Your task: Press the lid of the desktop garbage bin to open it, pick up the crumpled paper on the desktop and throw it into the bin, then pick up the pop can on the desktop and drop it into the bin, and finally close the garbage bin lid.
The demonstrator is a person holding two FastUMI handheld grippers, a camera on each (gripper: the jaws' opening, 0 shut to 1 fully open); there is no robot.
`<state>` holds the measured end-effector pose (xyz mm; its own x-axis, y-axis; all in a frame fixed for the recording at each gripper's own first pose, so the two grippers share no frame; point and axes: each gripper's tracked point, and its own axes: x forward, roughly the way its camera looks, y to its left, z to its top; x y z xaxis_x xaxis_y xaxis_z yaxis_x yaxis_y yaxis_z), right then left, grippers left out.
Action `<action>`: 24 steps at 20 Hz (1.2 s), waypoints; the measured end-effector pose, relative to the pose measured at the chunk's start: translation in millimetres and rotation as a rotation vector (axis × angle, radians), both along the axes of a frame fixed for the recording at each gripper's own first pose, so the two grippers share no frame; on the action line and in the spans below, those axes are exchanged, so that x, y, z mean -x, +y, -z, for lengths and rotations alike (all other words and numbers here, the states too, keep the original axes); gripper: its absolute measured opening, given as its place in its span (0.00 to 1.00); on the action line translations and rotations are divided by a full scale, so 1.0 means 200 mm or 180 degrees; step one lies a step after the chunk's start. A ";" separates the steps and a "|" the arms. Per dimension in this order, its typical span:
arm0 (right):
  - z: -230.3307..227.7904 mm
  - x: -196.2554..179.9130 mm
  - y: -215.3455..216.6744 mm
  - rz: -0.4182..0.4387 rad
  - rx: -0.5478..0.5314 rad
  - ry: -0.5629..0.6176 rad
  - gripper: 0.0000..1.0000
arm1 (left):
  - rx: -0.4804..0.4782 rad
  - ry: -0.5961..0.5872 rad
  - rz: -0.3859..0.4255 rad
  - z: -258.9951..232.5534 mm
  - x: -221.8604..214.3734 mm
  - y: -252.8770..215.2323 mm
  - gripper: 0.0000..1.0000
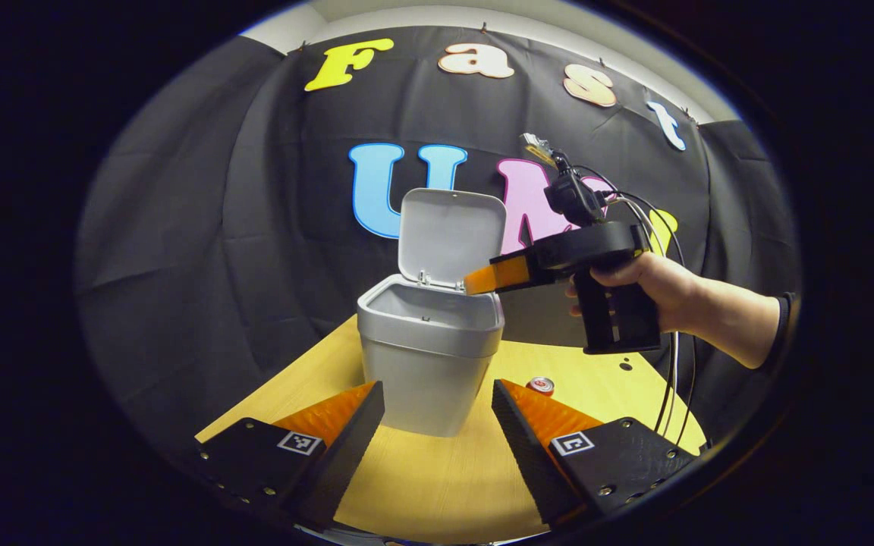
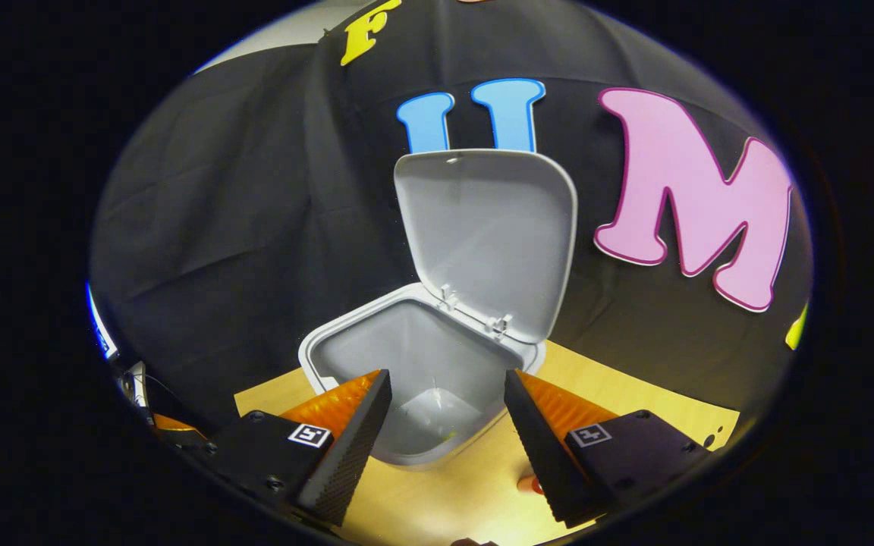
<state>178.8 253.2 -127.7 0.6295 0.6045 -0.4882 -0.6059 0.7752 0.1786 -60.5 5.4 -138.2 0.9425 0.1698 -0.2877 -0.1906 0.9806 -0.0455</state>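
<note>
Left gripper view: your left gripper (image 1: 437, 425) is idling wide open and empty before the bin (image 1: 429, 345), lid (image 1: 452, 236) up; pop can (image 1: 541, 385) is waiting on the desktop (image 1: 444, 485). Right gripper view: your right gripper (image 2: 444, 436) is hovering wide, empty, over the bin's mouth; I cannot tell whether the paper is inside.

A bin (image 1: 429, 356) of smooth matt plastic is seen on a worktop (image 1: 444, 470) of pale wood grain; the can (image 1: 541, 385) looks metallic.

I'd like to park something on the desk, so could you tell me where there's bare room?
Bare desktop lies in front of the garbage bin, between the left gripper fingers, and right of the bin beyond the pop can. The right gripper crowds the bin's rim.
</note>
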 end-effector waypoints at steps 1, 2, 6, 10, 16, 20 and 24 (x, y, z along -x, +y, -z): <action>-0.02 0.00 -0.04 0.0045 -0.0017 -0.0010 0.98 | -0.0006 0.0010 0.0056 0.01 -0.02 -0.01 0.94; -0.03 0.00 -0.08 0.0096 -0.0035 -0.0028 0.97 | -0.0019 0.0022 0.0121 0.03 -0.04 -0.03 0.94; -0.08 0.01 -0.29 0.0326 -0.0085 -0.0077 0.98 | -0.0118 0.0131 0.0374 0.15 -0.12 -0.08 0.94; -0.09 0.00 -0.55 0.0614 -0.0040 -0.0133 0.97 | -0.0204 0.0248 0.0633 0.30 -0.22 -0.16 0.94; -0.02 0.08 -1.00 0.1183 0.0137 -0.0336 0.98 | -0.0153 0.0368 0.0986 0.52 -0.40 -0.36 0.94; 0.03 0.18 -1.28 0.1679 0.0092 -0.0504 0.98 | -0.0169 0.0417 0.1153 0.70 -0.56 -0.49 0.94; 0.13 0.33 -1.58 0.2176 0.0246 -0.0711 0.98 | 0.0002 0.0553 0.1128 0.88 -0.74 -0.59 0.94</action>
